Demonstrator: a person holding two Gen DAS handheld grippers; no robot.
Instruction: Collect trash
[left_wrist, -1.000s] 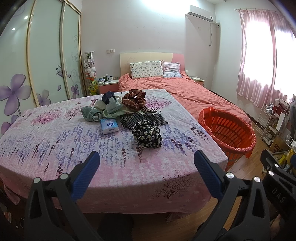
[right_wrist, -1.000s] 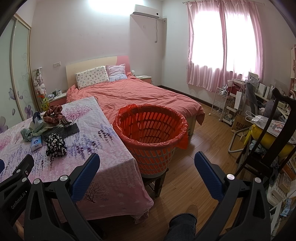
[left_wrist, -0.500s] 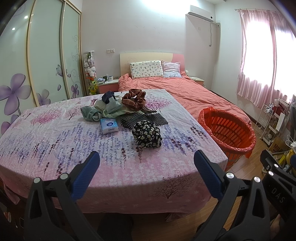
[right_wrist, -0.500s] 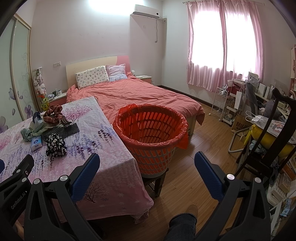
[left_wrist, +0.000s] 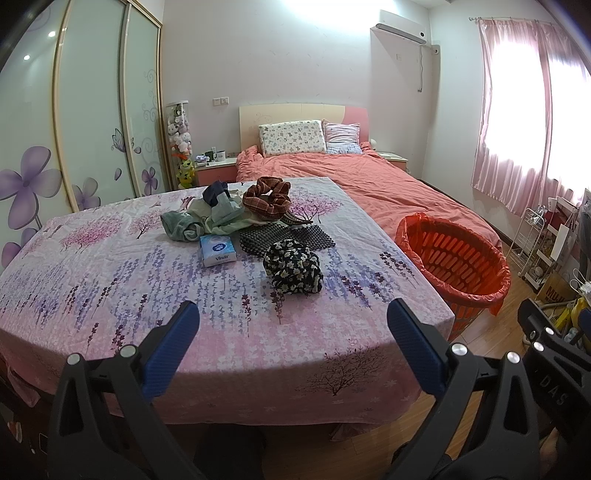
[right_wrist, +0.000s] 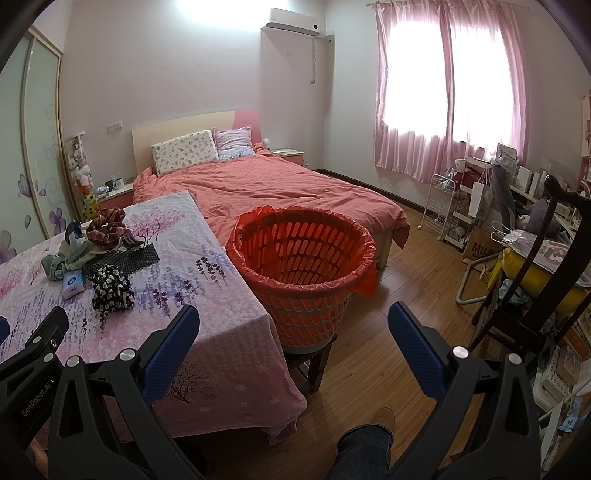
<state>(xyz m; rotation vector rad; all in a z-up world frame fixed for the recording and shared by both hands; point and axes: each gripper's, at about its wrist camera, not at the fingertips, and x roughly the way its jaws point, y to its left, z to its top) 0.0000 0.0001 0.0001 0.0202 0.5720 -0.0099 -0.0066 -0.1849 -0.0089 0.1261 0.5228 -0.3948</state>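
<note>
Two claws show, the left claw (left_wrist: 291, 325) and the right claw (right_wrist: 293, 326). Both are wide open and hold nothing. One desk (left_wrist: 110, 295) with a flowery cloth carries one tissue pack (left_wrist: 218, 250), one black flowery bundle (left_wrist: 293, 271), one black mat (left_wrist: 284, 236) and one pile of clothes (left_wrist: 207, 218). Beside the desk stands one orange basket (right_wrist: 303, 258) with a red bag liner. Nothing shows inside it.

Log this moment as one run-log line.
phase: pre-grasp | left gripper: open, empty | right gripper: open, empty | floral bundle, tissue pack: on table | orange basket: no items visible
</note>
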